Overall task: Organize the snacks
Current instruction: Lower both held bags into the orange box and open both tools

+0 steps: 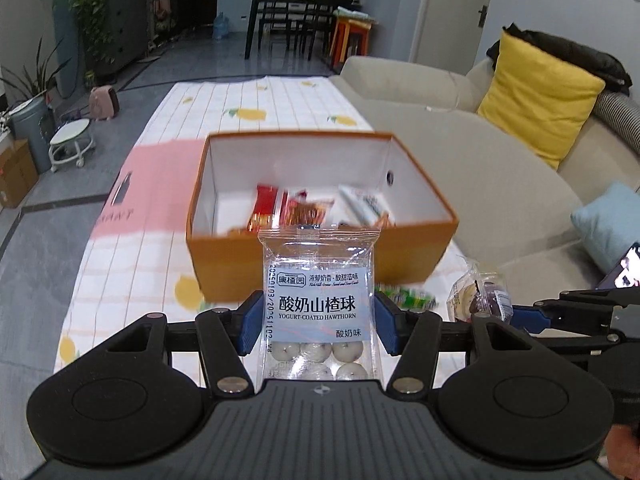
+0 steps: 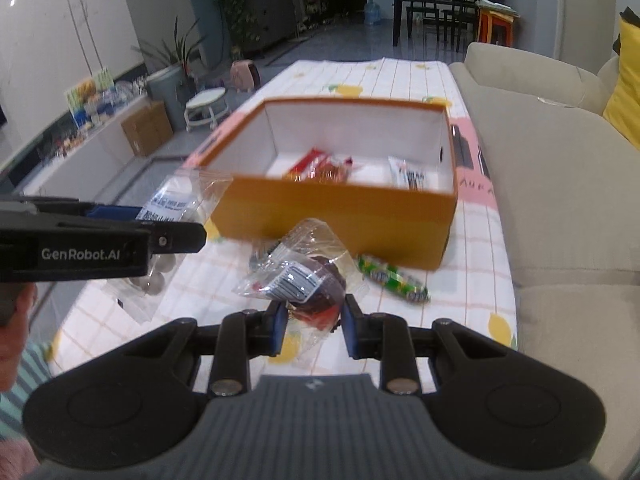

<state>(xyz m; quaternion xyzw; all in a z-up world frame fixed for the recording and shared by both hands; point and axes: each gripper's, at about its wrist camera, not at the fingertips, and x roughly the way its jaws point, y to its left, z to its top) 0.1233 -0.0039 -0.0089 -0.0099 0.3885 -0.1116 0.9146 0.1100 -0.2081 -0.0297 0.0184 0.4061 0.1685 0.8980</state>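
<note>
The orange box [image 1: 320, 216] sits in the middle of both views, on a table with a lemon cloth [image 1: 132, 264]. Some snacks already lie inside it: a red pack [image 1: 266, 206] and a white pack [image 1: 366, 204]. So part of the job looks done.

The left gripper [image 1: 318, 322] squeezes a clear bag of yogurt hawthorn balls [image 1: 318, 300] between its blue pads. The bag stands up in the lower middle of the left view, in front of the box. The right gripper [image 2: 314, 322] is pinched nearly closed on a crinkly clear bag with a dark snack [image 2: 308, 284], low in the middle of the right view. Both bags are up off the table and not in the box yet.

One green candy pack [image 2: 394, 278] lies on the cloth just in front of the box, right of centre. It has to go in too.

A beige sofa [image 1: 480, 152] fills the right side, with a yellow cushion [image 1: 536, 96] at the upper right. The near wall of the box stands between the bags and the inside, so they probably must go over it.
</note>
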